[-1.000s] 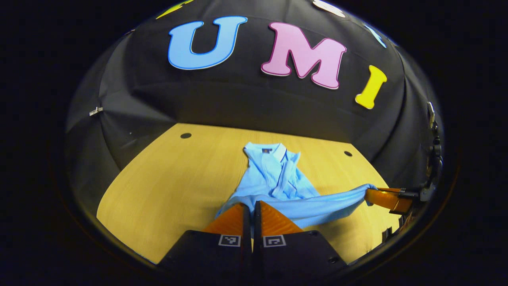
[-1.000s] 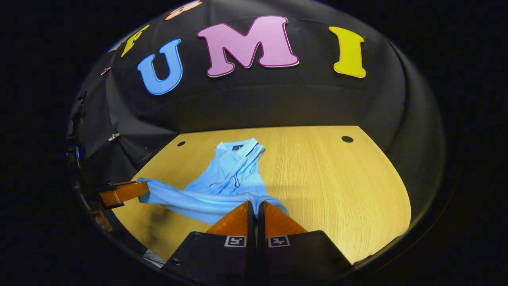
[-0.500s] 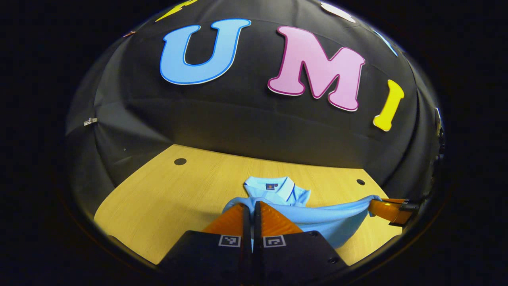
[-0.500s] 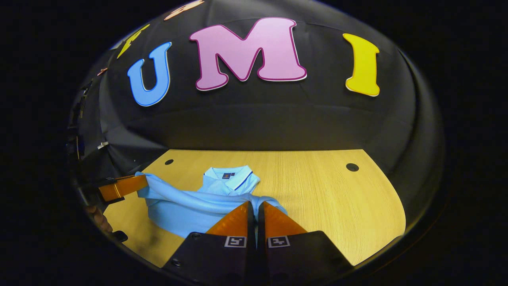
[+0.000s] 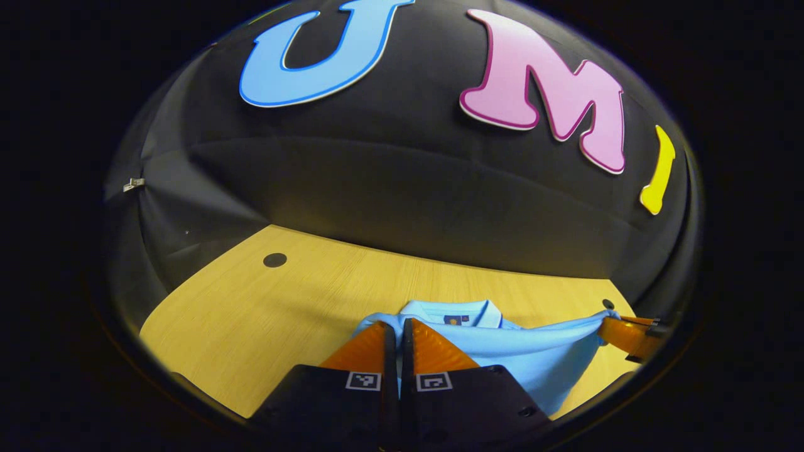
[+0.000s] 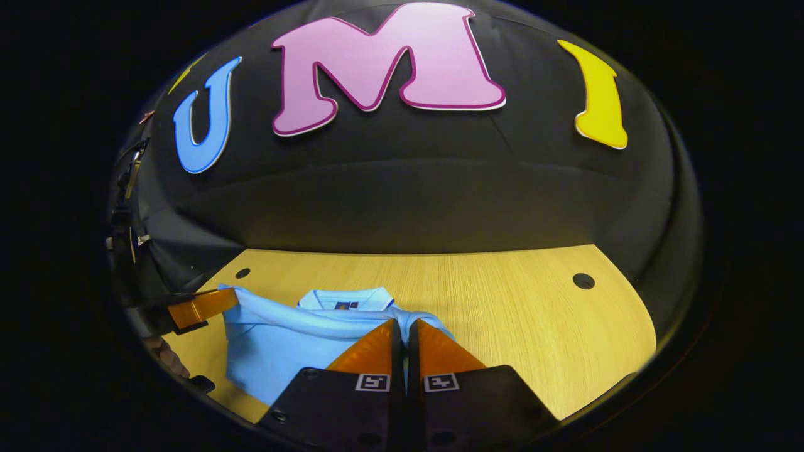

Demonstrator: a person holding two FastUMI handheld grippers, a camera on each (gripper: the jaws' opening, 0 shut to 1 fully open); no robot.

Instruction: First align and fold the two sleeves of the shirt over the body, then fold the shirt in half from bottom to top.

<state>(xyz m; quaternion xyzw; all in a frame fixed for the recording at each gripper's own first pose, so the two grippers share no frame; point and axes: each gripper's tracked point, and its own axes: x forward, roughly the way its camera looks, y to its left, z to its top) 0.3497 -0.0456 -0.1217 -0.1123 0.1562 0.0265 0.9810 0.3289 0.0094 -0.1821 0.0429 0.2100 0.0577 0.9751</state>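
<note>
At bottom centre of each view, your fingers are pinched closed on the shirt's hem.
Your left gripper clamps the near hem corner of the light blue shirt; your right gripper clamps the other corner, also seen at lower right of the left gripper view. Between them the hem runs taut across the frame, lifted over the body, collar pointing toward the back wall. Beneath lies the wooden table.
</note>
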